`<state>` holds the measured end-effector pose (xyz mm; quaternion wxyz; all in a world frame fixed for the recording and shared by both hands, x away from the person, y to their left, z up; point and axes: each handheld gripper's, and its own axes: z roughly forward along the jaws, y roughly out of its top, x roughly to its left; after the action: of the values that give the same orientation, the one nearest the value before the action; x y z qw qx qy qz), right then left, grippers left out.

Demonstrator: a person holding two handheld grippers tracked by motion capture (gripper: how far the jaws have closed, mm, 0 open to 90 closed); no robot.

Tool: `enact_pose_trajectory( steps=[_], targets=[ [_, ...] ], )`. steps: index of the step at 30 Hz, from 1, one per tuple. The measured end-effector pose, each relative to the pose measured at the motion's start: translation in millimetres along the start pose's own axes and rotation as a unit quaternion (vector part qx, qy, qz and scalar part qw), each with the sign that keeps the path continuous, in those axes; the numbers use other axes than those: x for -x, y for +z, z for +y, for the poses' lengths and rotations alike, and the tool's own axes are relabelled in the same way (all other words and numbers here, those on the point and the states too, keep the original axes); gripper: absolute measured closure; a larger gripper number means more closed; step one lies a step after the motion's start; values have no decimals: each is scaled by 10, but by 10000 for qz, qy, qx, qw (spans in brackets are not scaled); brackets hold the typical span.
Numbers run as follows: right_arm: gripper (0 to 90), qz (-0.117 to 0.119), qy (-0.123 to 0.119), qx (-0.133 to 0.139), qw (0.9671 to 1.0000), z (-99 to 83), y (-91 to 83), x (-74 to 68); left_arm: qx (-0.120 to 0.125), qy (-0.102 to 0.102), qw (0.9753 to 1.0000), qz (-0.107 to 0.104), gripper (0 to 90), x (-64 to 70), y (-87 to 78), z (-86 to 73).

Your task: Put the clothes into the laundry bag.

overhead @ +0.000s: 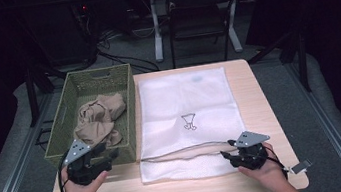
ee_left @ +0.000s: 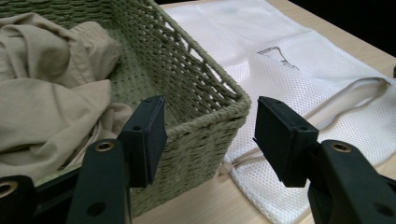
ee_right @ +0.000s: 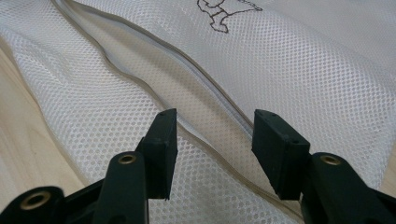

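Observation:
A white mesh laundry bag (overhead: 187, 119) with a small black drawing lies flat on the wooden table (overhead: 259, 93). Its near end is open along a zipper (ee_right: 140, 79). A green woven basket (overhead: 61, 121) stands to its left and holds crumpled beige clothing (overhead: 96, 119). My left gripper (overhead: 103, 153) is open at the basket's near right corner (ee_left: 233, 107), with nothing between its fingers. My right gripper (overhead: 227, 151) is open just over the bag's near right edge, its fingertips (ee_right: 163, 135) straddling the zipper line over the mesh (ee_right: 280, 60).
A dark chair (overhead: 197, 16) and white desk legs stand on the floor beyond the table, with cables (overhead: 115, 38) on the ground. Grey padding runs along both sides of the table.

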<state>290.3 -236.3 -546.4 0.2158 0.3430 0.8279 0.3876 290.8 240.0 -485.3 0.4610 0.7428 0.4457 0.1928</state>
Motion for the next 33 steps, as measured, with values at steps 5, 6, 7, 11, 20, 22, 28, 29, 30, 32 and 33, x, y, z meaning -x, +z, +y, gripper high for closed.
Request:
enact_pose_trajectory(
  steps=[5,6,7,11,20,22,28,29,30,32,33],
  targets=[
    [505,0,5,1,10000,-2,2,4,41,-72,9998,159,426,-77,-39,-4],
    [505,-1,0,0,10000,-3,2,6,41,-72,9998,159,426,-77,-39,-4],
    [505,-1,3,-1,10000,-3,1,7,49,-86,9998,183,425,-87,-44,-5],
    [506,12,6,1,10000,-5,0,9,42,-96,9994,338,416,-130,-64,-13],
    [507,24,-12,-15,10000,-4,7,8,55,-175,9987,475,401,-213,-95,-20],
    [505,21,-9,-8,10000,-5,8,9,34,-172,9986,490,397,-225,-100,-21],
    [499,9,6,-18,10000,-7,5,11,11,-176,9983,548,392,-277,-112,-25],
    [498,5,12,-17,10000,-8,7,12,54,-159,9983,563,389,-280,-110,-13],
    [498,5,12,-17,10000,-8,7,12,54,-159,9983,563,389,-280,-110,-13],
    [495,-8,38,-21,10000,-7,4,18,81,-140,9984,546,389,-282,-127,12],
    [495,-13,40,-12,10000,-7,4,20,95,-141,9984,538,390,-285,-133,19]
  ],
)
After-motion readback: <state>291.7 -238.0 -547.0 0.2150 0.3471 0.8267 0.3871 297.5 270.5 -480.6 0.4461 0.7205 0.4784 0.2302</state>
